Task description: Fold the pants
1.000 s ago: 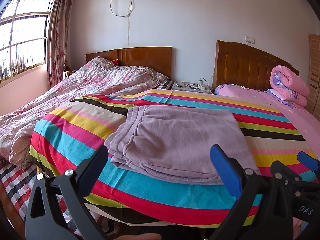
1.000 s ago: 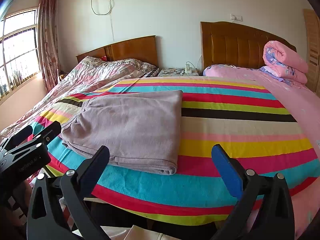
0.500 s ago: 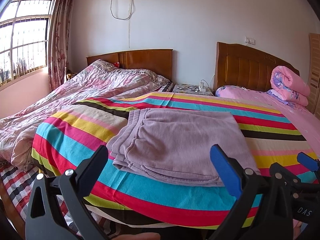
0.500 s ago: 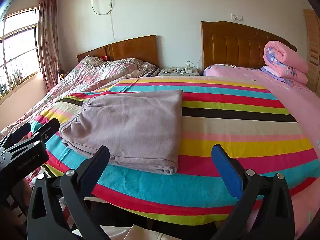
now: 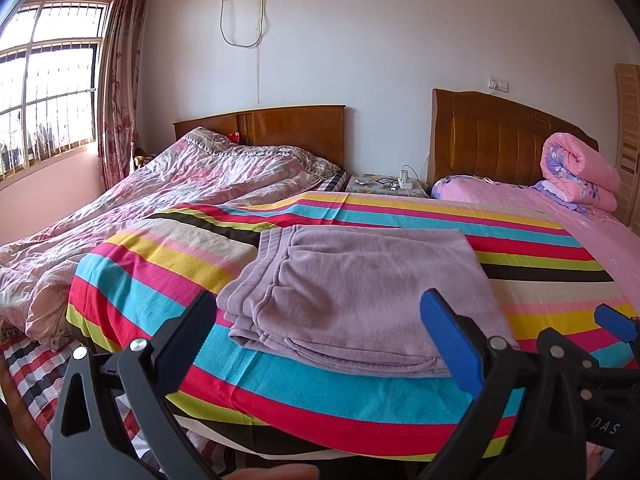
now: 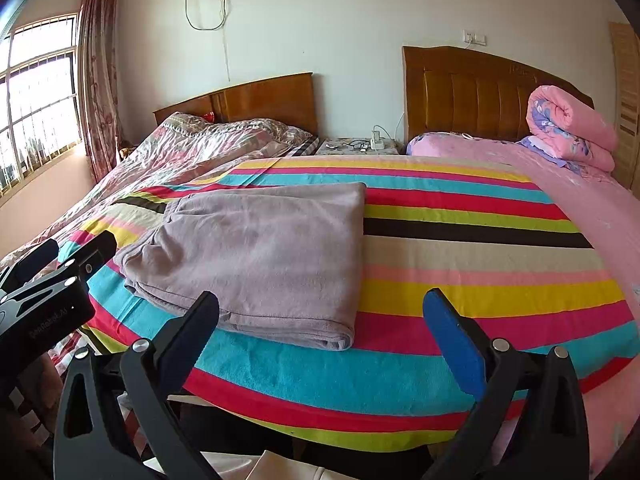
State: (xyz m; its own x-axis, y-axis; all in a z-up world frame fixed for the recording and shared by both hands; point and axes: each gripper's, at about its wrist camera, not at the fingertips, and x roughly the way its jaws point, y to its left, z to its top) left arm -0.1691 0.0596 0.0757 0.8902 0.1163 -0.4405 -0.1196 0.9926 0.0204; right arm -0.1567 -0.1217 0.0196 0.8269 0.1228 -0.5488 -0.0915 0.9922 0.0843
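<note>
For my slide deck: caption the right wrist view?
Folded pants on striped blanket; right gripper open, clear of them.

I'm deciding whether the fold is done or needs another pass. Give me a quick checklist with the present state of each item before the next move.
1. Pants folded into a compact stack: ok, layered edges show at the near left corner.
2. Pants lie wholly on the striped blanket: ok.
3. Left hand-held gripper open and empty: ok.
4. Right hand-held gripper open and empty: ok.
5. Both grippers apart from the pants: ok, they sit back at the bed's near edge.
6. Layers line up evenly: not ok, the lower layers stick out at the waistband corner.
</note>
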